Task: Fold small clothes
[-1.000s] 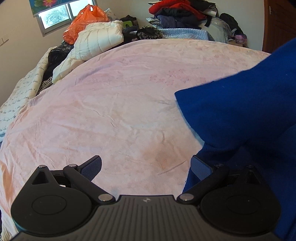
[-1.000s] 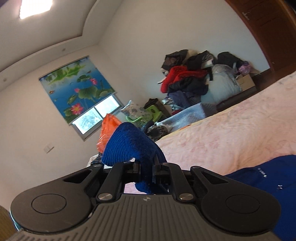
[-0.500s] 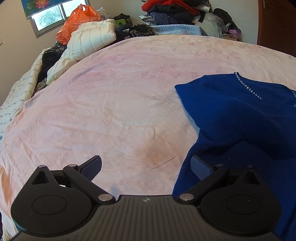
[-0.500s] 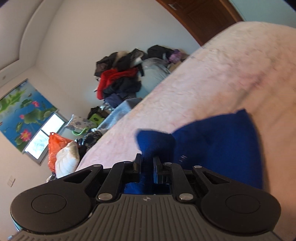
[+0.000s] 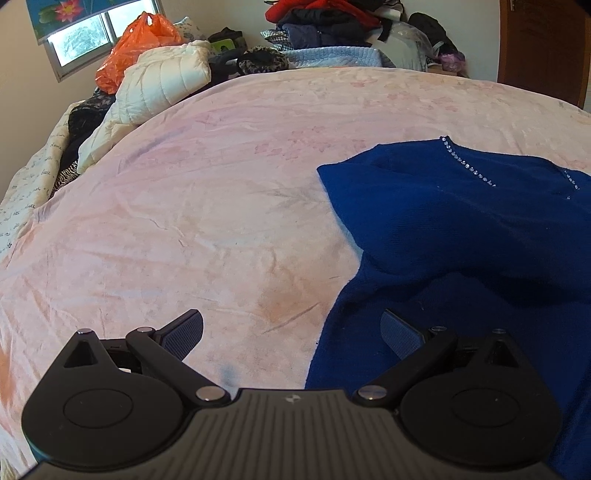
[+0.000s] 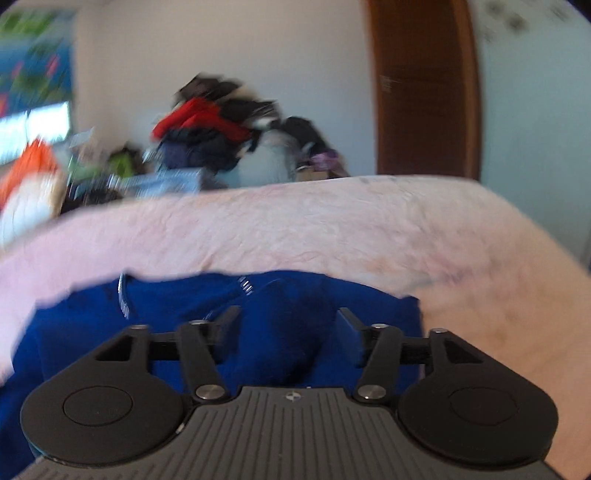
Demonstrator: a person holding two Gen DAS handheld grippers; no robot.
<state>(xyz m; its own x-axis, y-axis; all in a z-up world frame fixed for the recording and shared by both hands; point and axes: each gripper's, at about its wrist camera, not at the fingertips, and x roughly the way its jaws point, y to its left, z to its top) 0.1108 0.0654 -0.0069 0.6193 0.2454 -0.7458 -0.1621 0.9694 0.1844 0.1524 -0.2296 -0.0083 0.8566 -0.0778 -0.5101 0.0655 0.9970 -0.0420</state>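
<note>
the blue sweater (image 5: 461, 229) lies spread on the pink bedsheet (image 5: 221, 206), on the right side of the left wrist view, with a line of small shiny beads (image 5: 467, 166) running along its neckline and one flap folded over the body so that a thick doubled edge faces the bare sheet. the left gripper (image 5: 291, 334) hangs low over the bed with its jaws spread wide and nothing between them: its left finger sits over bare sheet, its right finger over the sweater's near edge, and the edge of the knit runs up through the gap closer to the right finger; whether that finger touches the cloth cannot be told. the right gripper (image 6: 286, 332) is also parted, its jaws standing well apart, and a raised hump of the blue sweater (image 6: 291, 325) sits in the gap between them, not pinched by either finger as far as the blurred right wrist view shows. beyond the bed's far edge a heap of clothes (image 5: 325, 18) is piled against the wall, with an orange plastic bag (image 5: 135, 44) and a white quilted jacket (image 5: 159, 85) near the window (image 5: 92, 33), and a brown door (image 6: 424, 88) stands at the right.
</note>
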